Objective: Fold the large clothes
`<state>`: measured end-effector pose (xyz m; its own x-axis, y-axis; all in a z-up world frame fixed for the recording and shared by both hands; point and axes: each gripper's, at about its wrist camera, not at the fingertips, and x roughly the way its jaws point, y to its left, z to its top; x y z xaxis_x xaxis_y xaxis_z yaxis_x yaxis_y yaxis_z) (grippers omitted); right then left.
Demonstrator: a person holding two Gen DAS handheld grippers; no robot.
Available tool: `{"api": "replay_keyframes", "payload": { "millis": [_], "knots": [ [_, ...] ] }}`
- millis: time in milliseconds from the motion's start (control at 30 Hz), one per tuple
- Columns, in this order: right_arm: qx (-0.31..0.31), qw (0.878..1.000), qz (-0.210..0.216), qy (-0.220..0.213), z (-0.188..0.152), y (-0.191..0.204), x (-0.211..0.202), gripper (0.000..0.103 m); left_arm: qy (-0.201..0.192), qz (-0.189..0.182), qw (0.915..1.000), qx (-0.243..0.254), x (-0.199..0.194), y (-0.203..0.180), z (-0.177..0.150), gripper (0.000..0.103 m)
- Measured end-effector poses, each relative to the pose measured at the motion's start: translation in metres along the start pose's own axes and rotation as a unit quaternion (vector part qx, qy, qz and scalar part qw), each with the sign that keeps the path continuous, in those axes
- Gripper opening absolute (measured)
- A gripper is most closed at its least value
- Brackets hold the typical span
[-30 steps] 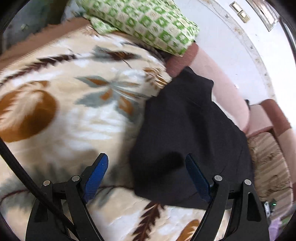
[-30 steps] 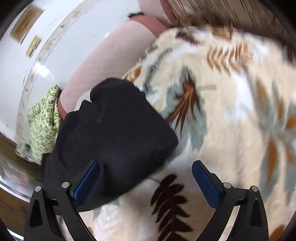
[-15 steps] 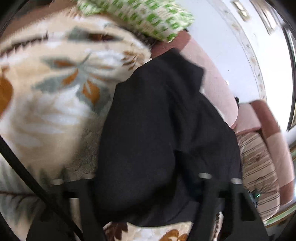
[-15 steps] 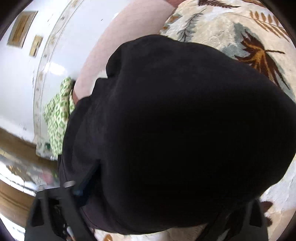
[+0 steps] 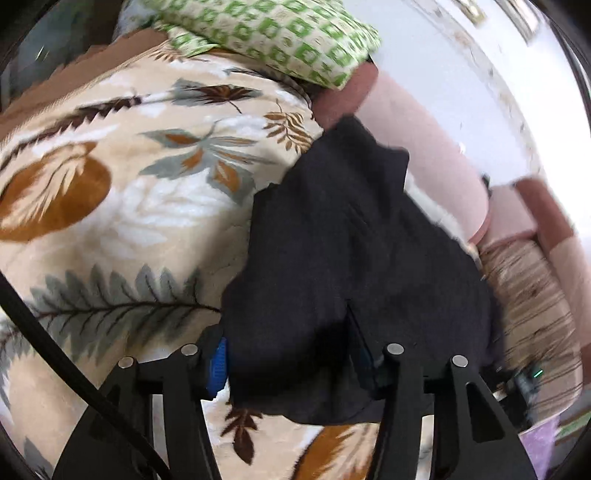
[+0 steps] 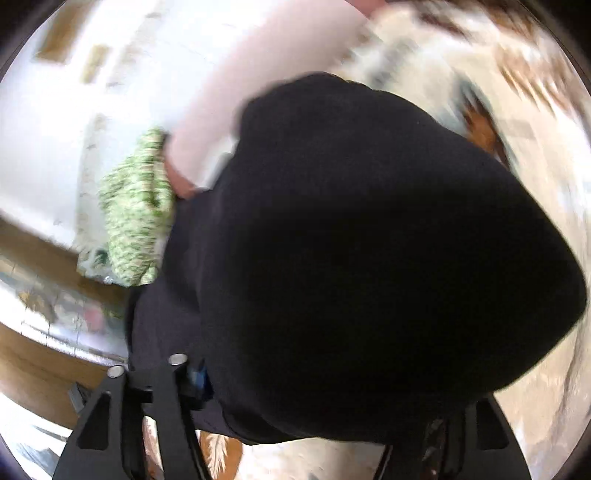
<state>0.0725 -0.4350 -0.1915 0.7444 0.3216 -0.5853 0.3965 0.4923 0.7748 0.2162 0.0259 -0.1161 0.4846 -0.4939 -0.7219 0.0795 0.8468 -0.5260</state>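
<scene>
Evidently the black garment (image 5: 351, 258) is bunched between the jaws of the left gripper (image 5: 288, 358), seemingly clamped for folding; the right gripper (image 6: 314, 387) is smothered by cloth, its closure undeterminable.

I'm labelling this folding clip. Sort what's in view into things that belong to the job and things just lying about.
Belongs to the job:
- black fabric garment
- left gripper, garment bunched between its fingers
- right gripper, fingers mostly hidden by the garment

Just lying about:
- cream leaf-patterned plush blanket beneath the garment
- green-and-white checked pillow
- pink upholstered sofa back
</scene>
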Motion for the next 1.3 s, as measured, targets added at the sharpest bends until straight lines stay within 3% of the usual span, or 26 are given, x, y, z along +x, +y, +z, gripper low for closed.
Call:
{"api": "replay_keyframes", "payload": {
  "millis": [67, 200, 333, 400, 467, 533, 567, 667, 700, 800, 867, 1000, 1067, 1133, 1200, 1300],
  "knots": [
    [0.015, 1.000, 0.003, -0.013, 0.000, -0.004, -0.016, 0.076, -0.035, 0.003, 0.9994, -0.002, -0.021, 0.000, 0.002, 0.061],
    [0.028, 0.998, -0.034, -0.053, -0.006, -0.006, -0.043, 0.077, -0.132, 0.052, 0.9891, 0.038, -0.061, -0.016, 0.002, 0.072],
    [0.035, 0.987, -0.092, -0.129, -0.016, -0.001, -0.073, 0.077, -0.143, 0.079, 0.9831, 0.084, -0.057, -0.038, 0.002, 0.073],
    [0.011, 0.972, -0.147, -0.184, -0.018, 0.011, -0.086, 0.079, -0.137, 0.085, 0.9817, 0.101, -0.048, -0.050, 0.001, 0.073],
    [-0.046, 0.944, -0.201, -0.258, -0.019, 0.037, -0.093, 0.079, -0.132, 0.095, 0.9794, 0.119, -0.036, -0.067, 0.005, 0.073],
    [-0.111, 0.929, -0.214, -0.280, -0.013, 0.062, -0.086, 0.079, -0.122, 0.094, 0.9794, 0.130, -0.018, -0.083, 0.015, 0.076],
    [-0.146, 0.930, -0.206, -0.266, -0.008, 0.072, -0.076, 0.079, -0.111, 0.088, 0.9808, 0.134, -0.006, -0.090, 0.022, 0.077],
    [-0.208, 0.956, -0.121, -0.165, 0.021, 0.092, -0.019, 0.075, -0.074, 0.095, 0.9814, 0.149, 0.039, -0.105, 0.045, 0.077],
    [-0.213, 0.956, -0.124, -0.156, 0.026, 0.093, -0.007, 0.075, -0.057, 0.115, 0.9791, 0.157, 0.057, -0.105, 0.055, 0.077],
    [-0.245, 0.939, -0.193, -0.142, 0.038, 0.086, 0.033, 0.075, -0.026, 0.163, 0.9739, 0.155, 0.103, -0.093, 0.078, 0.080],
    [-0.246, 0.938, -0.210, -0.128, 0.048, 0.078, 0.050, 0.078, -0.010, 0.160, 0.9781, 0.133, 0.123, -0.079, 0.091, 0.092],
    [-0.223, 0.947, -0.209, -0.101, 0.070, 0.071, 0.077, 0.087, 0.029, 0.115, 0.9913, 0.057, 0.154, -0.045, 0.105, 0.101],
    [-0.205, 0.956, -0.191, -0.092, 0.081, 0.066, 0.085, 0.089, 0.030, 0.093, 0.9947, 0.033, 0.157, -0.033, 0.104, 0.103],
    [-0.204, 0.957, -0.185, -0.096, 0.081, 0.068, 0.085, 0.090, 0.019, 0.085, 0.9957, 0.031, 0.152, -0.031, 0.101, 0.103],
    [-0.213, 0.952, -0.189, -0.112, 0.074, 0.073, 0.079, 0.090, 0.006, 0.107, 0.9931, 0.047, 0.138, -0.037, 0.095, 0.103],
    [-0.231, 0.935, -0.219, -0.156, 0.056, 0.089, 0.060, 0.090, -0.051, 0.155, 0.9818, 0.097, 0.093, -0.056, 0.076, 0.102]
  ]
}}
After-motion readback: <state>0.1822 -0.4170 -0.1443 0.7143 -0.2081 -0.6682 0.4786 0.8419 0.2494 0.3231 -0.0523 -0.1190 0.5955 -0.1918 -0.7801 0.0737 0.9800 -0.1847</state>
